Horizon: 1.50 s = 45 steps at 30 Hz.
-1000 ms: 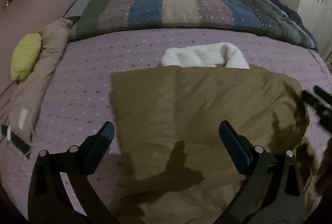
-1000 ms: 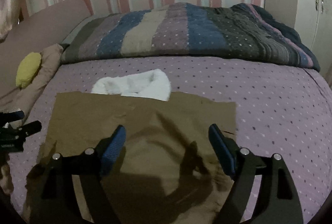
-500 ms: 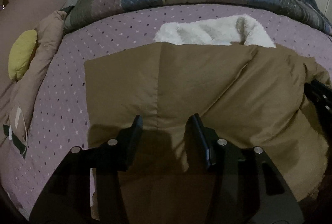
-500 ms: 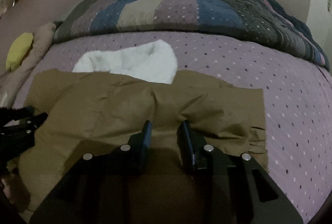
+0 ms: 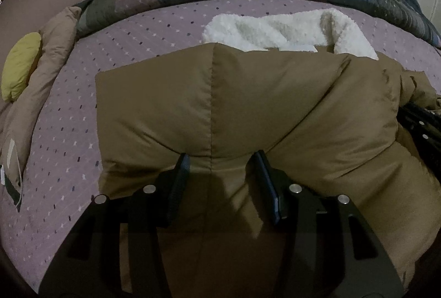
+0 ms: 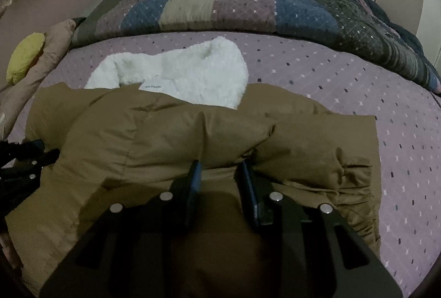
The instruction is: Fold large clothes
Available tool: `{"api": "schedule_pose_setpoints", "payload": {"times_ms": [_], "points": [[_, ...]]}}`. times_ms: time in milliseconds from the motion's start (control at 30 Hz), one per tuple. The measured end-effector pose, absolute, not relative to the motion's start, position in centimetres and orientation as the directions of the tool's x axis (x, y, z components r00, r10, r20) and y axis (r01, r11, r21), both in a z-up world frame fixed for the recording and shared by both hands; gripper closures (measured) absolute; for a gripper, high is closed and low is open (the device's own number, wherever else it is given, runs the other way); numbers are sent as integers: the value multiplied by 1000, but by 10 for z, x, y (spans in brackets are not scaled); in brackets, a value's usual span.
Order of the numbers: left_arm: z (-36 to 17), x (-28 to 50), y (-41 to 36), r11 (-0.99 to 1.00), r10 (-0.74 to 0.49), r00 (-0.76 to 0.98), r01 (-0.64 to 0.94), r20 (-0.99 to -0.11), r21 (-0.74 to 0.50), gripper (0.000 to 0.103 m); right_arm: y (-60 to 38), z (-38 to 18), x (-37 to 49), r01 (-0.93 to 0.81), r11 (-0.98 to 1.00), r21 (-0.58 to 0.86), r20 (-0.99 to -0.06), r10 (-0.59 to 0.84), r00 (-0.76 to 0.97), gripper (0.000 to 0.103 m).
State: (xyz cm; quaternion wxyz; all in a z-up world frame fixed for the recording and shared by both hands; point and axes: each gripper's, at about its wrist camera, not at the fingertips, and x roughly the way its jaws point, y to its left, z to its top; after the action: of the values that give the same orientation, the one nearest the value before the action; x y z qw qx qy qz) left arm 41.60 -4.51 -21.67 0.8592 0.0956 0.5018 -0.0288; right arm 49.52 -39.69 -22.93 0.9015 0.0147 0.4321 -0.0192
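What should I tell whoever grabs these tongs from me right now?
Left tongs: shut on the brown coat, pinching a fold at its near edge.
Right tongs: shut on the same coat, a little further right.
The coat lies on the purple bedspread, white fleece collar at the far end.
Done: near edge gripped and bunched up.
Left: carry it over toward the collar, then smooth.

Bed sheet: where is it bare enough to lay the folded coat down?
Bare sheet lies right of the coat, up to the quilt. A second patch lies between the coat's left edge and the tan pillow. The middle is crowded: both grippers pinch the coat, fleece lining behind.
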Motion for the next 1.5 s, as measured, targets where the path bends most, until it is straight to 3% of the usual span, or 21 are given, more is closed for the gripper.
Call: {"api": "schedule_pose_setpoints", "payload": {"times_ms": [233, 333, 367, 467, 933, 1200, 1267, 1333, 1400, 1500], "points": [[-209, 414, -48, 976, 77, 462, 146, -884, 161, 53, -400, -222, 491, 52, 998, 40, -799, 0, 602, 69], [-192, 409, -47, 981, 59, 472, 138, -880, 139, 53, -405, -198, 472, 50, 994, 94, -762, 39, 646, 46], [-183, 402, -46, 983, 47, 485, 134, -873, 128, 51, -407, -188, 464, 51, 994, 100, -739, 40, 673, 44], [-166, 382, -48, 983, 22, 514, 147, -858, 113, 39, -409, -163, 438, 53, 991, 126, -701, 51, 711, 44], [-199, 362, -76, 976, -11, 454, 200, -891, 90, 38, -409, -215, 417, 80, 996, 45, -818, -9, 576, 46], [-212, 373, -80, 975, -11, 451, 204, -893, 91, 37, -412, -231, 419, 93, 993, 77, -824, 11, 567, 46], [-207, 368, -76, 978, -23, 456, 195, -890, 74, 34, -414, -224, 414, 90, 991, 99, -813, 28, 582, 45], [-199, 358, -67, 980, 2, 470, 173, -883, 95, 17, -417, -214, 404, 91, 989, 119, -794, 39, 607, 42], [-194, 346, -61, 981, 11, 482, 166, -876, 103, 13, -418, -200, 390, 89, 987, 136, -773, 49, 632, 39], [-184, 315, -46, 983, -3, 500, 160, -866, 88, 8, -423, -174, 351, 92, 980, 177, -712, 63, 700, 26]]}}
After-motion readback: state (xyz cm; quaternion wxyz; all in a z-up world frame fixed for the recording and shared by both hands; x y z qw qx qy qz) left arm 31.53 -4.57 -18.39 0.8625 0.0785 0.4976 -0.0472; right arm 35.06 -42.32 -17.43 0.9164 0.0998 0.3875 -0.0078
